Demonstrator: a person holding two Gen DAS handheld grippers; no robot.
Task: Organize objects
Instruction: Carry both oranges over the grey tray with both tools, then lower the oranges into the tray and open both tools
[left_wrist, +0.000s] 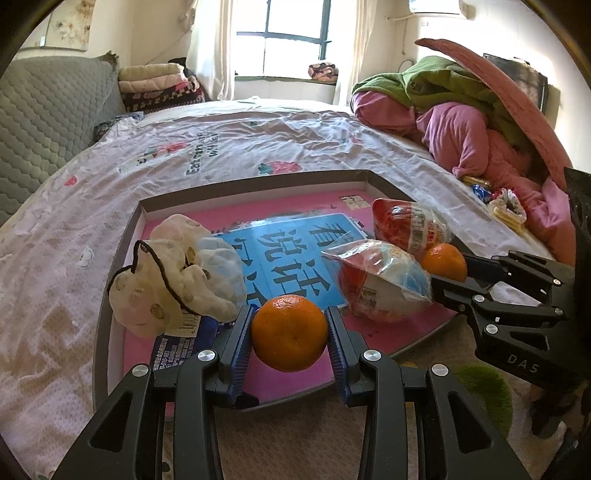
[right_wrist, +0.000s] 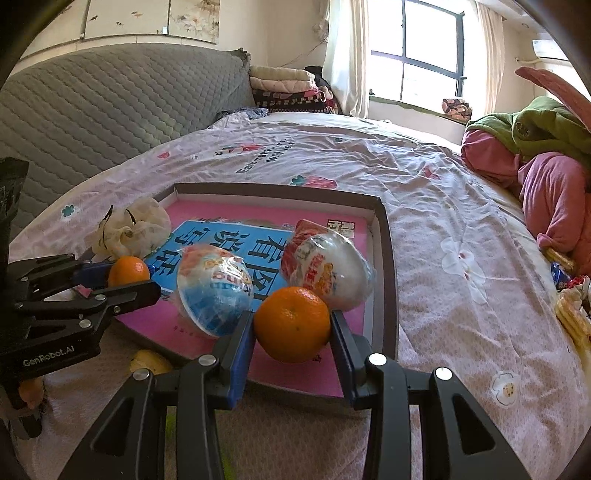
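Between the blue pads of the left gripper (left_wrist: 290, 334) sits a round orange tangerine (left_wrist: 290, 333), pinched over the near edge of the shallow pink-lined cardboard tray (left_wrist: 255, 181). The right gripper (right_wrist: 292, 325) pinches a second orange tangerine (right_wrist: 292, 324) likewise. Both fruits look carried toward placement; next comes lowering and spreading the jaws. Ahead of each claw, two plastic-wrapped bowls (left_wrist: 384, 280) and a cream spotted cloth bundle (left_wrist: 173, 273) crowd the tray, leaving bare pink floor just below the fruit.

Sunlit window (left_wrist: 291, 37) behind a bed (left_wrist: 229, 147) with grey quilted headboard (right_wrist: 110, 110).
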